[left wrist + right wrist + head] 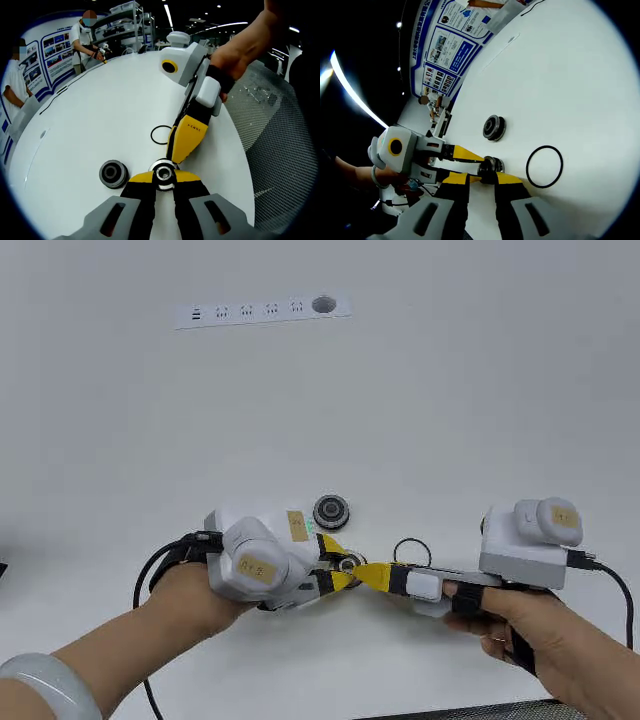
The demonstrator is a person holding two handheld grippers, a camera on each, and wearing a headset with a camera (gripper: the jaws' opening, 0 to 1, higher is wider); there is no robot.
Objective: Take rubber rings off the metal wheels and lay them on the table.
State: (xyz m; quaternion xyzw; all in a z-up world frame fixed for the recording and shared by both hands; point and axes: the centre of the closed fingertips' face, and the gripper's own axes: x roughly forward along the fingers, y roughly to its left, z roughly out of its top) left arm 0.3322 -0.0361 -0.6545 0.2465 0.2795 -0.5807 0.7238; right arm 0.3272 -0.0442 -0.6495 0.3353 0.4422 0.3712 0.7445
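A small round metal wheel (164, 173), hub face up, is pinched by the left tool (164, 177). The right tool (485, 179) appears pressed onto its rim. A thin black rubber ring (544, 166) lies flat on the smooth white bench (580, 75), near a second, black-rimmed wheel (493, 127).
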